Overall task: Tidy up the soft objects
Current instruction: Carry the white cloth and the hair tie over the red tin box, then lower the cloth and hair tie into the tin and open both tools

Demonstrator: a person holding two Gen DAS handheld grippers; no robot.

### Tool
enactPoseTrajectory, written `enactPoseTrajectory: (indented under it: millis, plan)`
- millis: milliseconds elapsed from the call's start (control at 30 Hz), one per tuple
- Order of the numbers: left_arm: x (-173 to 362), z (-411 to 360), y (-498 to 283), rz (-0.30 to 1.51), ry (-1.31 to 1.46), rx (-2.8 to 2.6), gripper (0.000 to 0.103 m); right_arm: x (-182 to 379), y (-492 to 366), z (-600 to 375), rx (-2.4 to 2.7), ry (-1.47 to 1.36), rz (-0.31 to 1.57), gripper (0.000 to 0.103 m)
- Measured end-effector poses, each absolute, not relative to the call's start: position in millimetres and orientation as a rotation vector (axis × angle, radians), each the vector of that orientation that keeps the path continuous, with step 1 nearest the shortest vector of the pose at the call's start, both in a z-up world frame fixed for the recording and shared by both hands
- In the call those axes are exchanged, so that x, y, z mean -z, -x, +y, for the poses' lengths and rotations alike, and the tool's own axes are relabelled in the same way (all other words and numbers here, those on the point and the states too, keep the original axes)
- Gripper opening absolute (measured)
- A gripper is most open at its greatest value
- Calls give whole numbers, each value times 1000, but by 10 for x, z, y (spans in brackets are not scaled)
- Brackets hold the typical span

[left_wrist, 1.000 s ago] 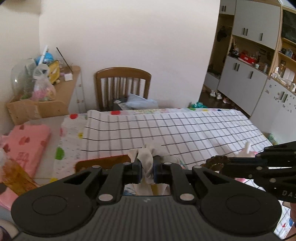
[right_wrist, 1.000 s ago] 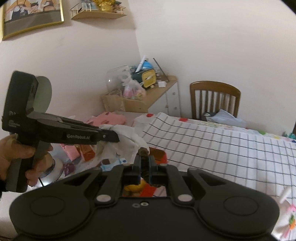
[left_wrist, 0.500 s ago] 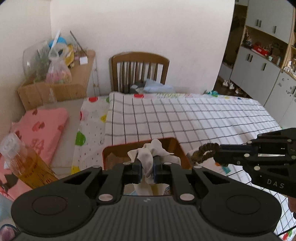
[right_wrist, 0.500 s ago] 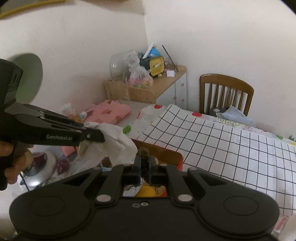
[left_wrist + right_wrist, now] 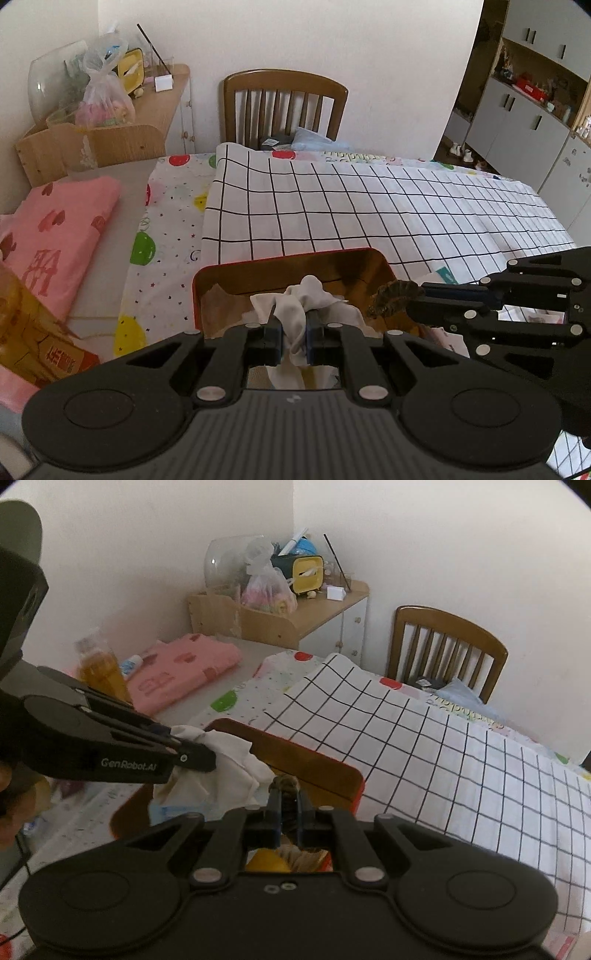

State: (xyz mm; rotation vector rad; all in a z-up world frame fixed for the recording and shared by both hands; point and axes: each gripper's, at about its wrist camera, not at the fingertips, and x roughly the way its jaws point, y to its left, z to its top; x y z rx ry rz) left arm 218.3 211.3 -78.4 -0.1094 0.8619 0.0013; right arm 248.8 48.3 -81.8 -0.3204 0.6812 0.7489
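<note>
My left gripper (image 5: 293,326) is shut on a crumpled white cloth (image 5: 306,299) and holds it over a red-rimmed brown box (image 5: 280,260) on the table. The cloth also shows in the right wrist view (image 5: 232,760), hanging from the left gripper (image 5: 192,755) above the box (image 5: 332,771). My right gripper (image 5: 284,795) is shut on a dark brown scrunchie (image 5: 283,783) just over the box's right side. The scrunchie shows in the left wrist view (image 5: 393,295) at the right gripper's tip (image 5: 413,304).
A black-checked white tablecloth (image 5: 369,206) covers the table over a dotted sheet (image 5: 162,221). A folded pink towel (image 5: 51,229) and an amber bottle (image 5: 101,668) lie left. A wooden chair (image 5: 284,99) and a cluttered side cabinet (image 5: 147,107) stand behind.
Both grippers have moved forward and down over the box, with the cloth and the scrunchie still held. The box now sits directly under both tips.
</note>
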Motion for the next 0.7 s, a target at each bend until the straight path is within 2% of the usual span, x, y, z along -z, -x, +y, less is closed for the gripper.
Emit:
enactPoseTrajectory:
  millis: [433,700]
  plan:
    - [1089,2130,-2293,929,134,17,11,1154,-2541,584,-757,379,766,8]
    - [1119,2137,-2260,929,146,10,11,1152,-2541,533,-778,349,803,8]
